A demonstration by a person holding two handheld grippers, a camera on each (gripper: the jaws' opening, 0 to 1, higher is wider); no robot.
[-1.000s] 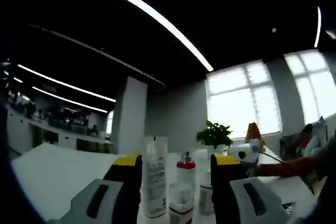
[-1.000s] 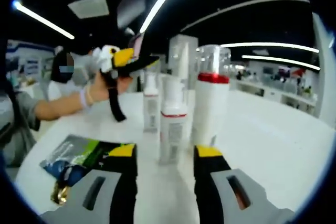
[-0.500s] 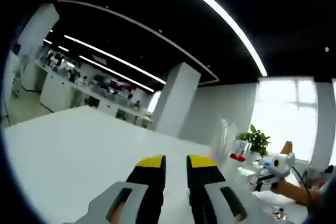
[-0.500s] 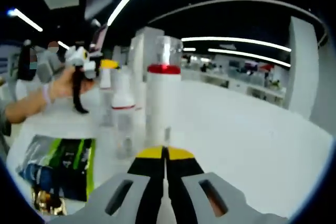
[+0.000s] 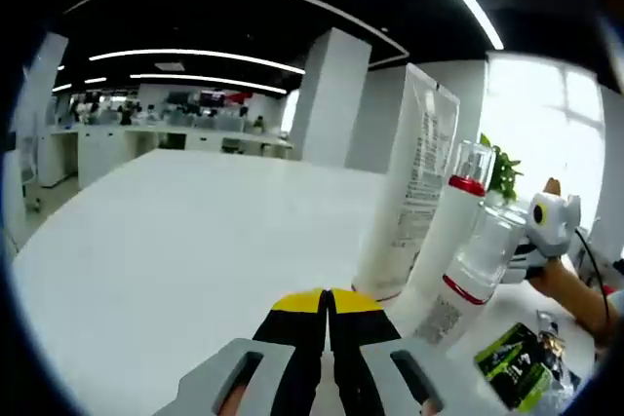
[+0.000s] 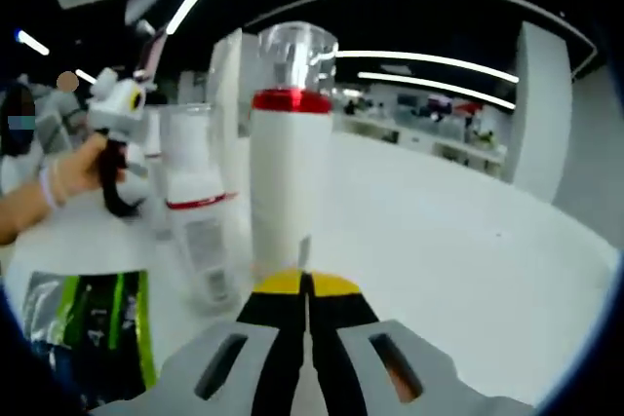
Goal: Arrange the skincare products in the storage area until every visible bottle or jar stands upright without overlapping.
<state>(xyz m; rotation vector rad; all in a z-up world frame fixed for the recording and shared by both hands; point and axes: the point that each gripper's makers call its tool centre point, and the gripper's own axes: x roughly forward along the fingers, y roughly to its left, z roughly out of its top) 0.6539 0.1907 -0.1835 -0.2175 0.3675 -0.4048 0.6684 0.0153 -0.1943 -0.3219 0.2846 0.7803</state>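
Note:
In the left gripper view my left gripper (image 5: 327, 301) is shut on nothing, low over the white table (image 5: 175, 231). Right of it a tall white tube (image 5: 414, 177) stands upright, then a white bottle with a red ring and clear cap (image 5: 456, 226), then a smaller clear-capped bottle (image 5: 489, 252). In the right gripper view my right gripper (image 6: 305, 287) is shut and empty, just in front of the red-ringed white bottle (image 6: 291, 177). The smaller bottle (image 6: 200, 226) stands to its left and the tube (image 6: 230, 75) behind. All stand upright, close together.
A green packet (image 5: 514, 359) lies flat on the table beside the bottles, also the green packet (image 6: 96, 323) at lower left. A hand holds the other gripper (image 6: 119, 109) beyond the bottles; that gripper (image 5: 548, 223) appears at the right. A potted plant (image 5: 502, 168) stands behind.
Both grippers have gone from open to shut with nothing in them. The left view swung away from the bottles and back beside the tube. The right view moved closer to the red-ringed bottle.

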